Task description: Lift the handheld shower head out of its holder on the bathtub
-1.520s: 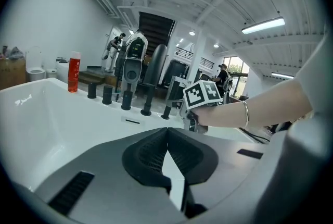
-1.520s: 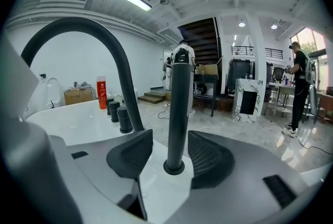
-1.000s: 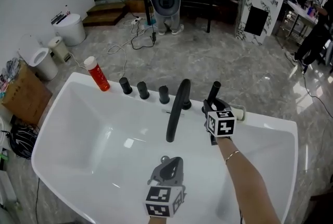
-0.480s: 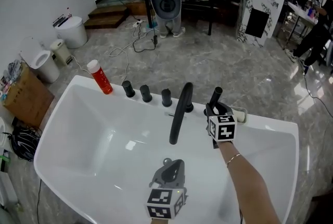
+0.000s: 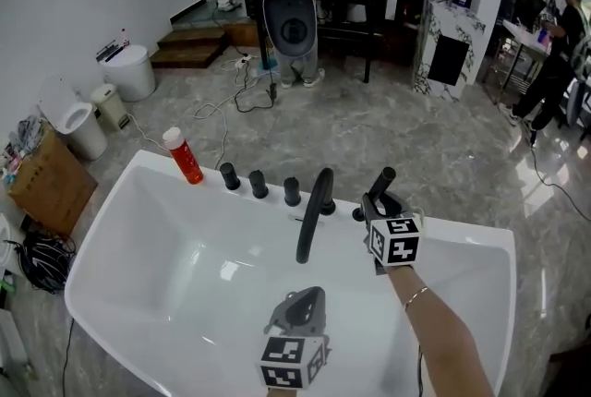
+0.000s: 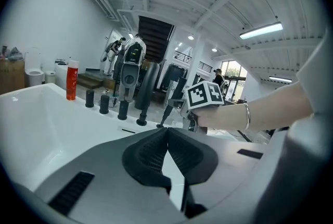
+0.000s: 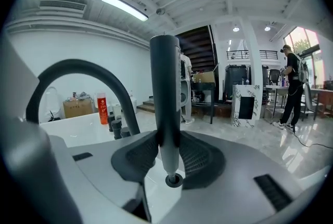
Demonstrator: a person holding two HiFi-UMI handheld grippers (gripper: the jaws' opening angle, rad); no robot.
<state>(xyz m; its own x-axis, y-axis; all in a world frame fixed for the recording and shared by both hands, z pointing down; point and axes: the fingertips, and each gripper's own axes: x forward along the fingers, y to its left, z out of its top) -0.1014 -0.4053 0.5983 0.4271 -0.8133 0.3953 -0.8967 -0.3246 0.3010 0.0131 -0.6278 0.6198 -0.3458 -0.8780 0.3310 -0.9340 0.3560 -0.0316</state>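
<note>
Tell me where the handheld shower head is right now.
In the head view the handheld shower head stands at the far rim of the bathtub, just right of the curved black spout, clamped in the right claw.

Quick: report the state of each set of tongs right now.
Left tongs: closed, nothing in them.
Right tongs: closed on the handheld shower head.

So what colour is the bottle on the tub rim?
Red bottle, white cap; head view shows it best.
</note>
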